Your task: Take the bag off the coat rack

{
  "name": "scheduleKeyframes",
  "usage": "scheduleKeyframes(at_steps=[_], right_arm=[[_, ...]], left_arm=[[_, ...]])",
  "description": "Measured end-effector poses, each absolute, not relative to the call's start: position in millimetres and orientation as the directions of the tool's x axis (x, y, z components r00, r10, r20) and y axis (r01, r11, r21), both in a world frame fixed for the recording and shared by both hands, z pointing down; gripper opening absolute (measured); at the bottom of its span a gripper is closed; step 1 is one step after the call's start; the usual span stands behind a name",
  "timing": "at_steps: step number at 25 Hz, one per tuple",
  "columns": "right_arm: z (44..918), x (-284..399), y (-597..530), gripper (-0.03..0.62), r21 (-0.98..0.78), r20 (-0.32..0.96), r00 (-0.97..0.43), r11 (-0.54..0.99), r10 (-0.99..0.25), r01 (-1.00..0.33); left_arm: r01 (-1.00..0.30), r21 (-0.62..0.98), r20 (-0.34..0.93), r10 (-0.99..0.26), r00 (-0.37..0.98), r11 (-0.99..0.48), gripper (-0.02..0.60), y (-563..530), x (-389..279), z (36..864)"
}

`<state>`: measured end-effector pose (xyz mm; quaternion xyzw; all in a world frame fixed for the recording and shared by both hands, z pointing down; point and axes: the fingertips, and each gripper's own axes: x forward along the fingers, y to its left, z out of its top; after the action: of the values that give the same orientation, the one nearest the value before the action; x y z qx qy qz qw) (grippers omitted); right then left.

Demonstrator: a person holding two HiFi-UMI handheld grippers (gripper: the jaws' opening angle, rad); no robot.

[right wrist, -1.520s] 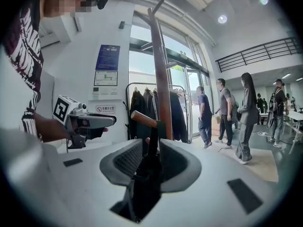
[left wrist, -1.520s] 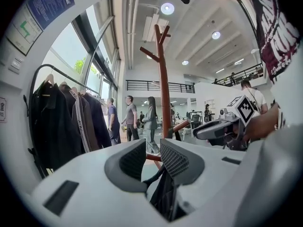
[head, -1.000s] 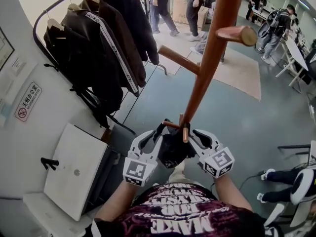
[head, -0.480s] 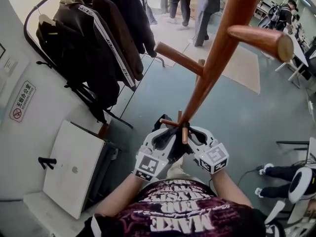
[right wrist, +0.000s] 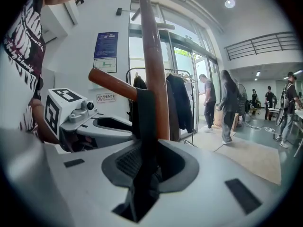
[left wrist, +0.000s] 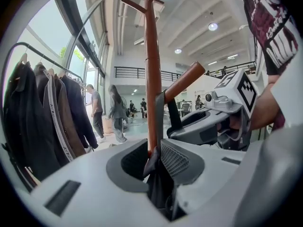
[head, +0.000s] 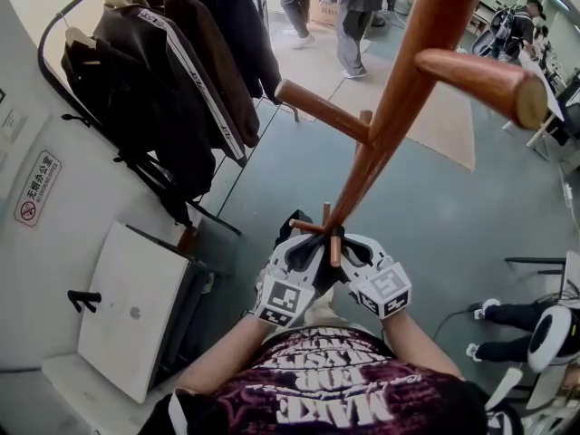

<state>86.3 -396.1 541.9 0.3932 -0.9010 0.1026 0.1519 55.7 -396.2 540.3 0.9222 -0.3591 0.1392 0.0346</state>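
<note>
The wooden coat rack pole (head: 399, 98) rises steeply in front of me. A black bag (head: 317, 275) hangs by its strap from a low peg (head: 332, 245), mostly hidden between the two grippers. My left gripper (head: 306, 250) is shut on black strap fabric (left wrist: 156, 167) beside the pole (left wrist: 151, 79). My right gripper (head: 352, 248) faces it from the other side. The strap (right wrist: 143, 122) drops from the peg (right wrist: 111, 84) down between the right gripper (right wrist: 144, 169) jaws, which are closing around it; a gap still shows beside it.
A clothes rail with several dark jackets (head: 172, 71) stands left along the wall. A white cabinet (head: 127, 311) sits below it. A thick upper peg (head: 476, 72) juts out near my head. People (head: 355, 12) walk at the far end of the floor.
The two grippers have drawn closer together at the low peg, and the right one's jaws have narrowed round the strap. The people at the back have walked on.
</note>
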Motion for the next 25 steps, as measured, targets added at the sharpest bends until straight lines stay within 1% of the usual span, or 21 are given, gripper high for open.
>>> scheduleKeyframes(at_steps=[2, 4, 7, 8, 14, 18, 25], right_arm=[[545, 86, -395, 0.059, -0.055, 0.361, -0.634, 0.663, -0.684, -0.746], [545, 85, -394, 0.044, -0.038, 0.360, -0.627, 0.661, -0.690, -0.749], [544, 85, -393, 0.009, -0.020, 0.360, -0.622, 0.661, -0.695, -0.750], [543, 86, -393, 0.009, -0.020, 0.360, -0.620, 0.659, -0.697, -0.752], [541, 87, -383, 0.008, -0.055, 0.338, -0.628, 0.651, -0.701, -0.757], [527, 90, -378, 0.008, -0.067, 0.314, -0.643, 0.659, -0.699, -0.749], [497, 95, -361, 0.008, -0.069, 0.254, -0.652, 0.659, -0.714, -0.749]], left_arm=[[-0.682, -0.032, 0.280, -0.662, 0.695, -0.730, 0.082, -398, 55, 541], [-0.695, -0.029, 0.274, -0.674, 0.686, -0.718, 0.076, -399, 55, 541], [-0.719, -0.034, 0.263, -0.700, 0.664, -0.694, 0.021, -398, 58, 540], [-0.725, -0.034, 0.257, -0.707, 0.659, -0.688, 0.011, -398, 59, 540], [-0.753, 0.046, 0.253, -0.721, 0.645, -0.657, 0.008, -397, 48, 540], [-0.763, 0.074, 0.237, -0.732, 0.639, -0.643, 0.008, -393, 42, 525], [-0.754, 0.060, 0.203, -0.731, 0.651, -0.654, 0.008, -368, 39, 493]])
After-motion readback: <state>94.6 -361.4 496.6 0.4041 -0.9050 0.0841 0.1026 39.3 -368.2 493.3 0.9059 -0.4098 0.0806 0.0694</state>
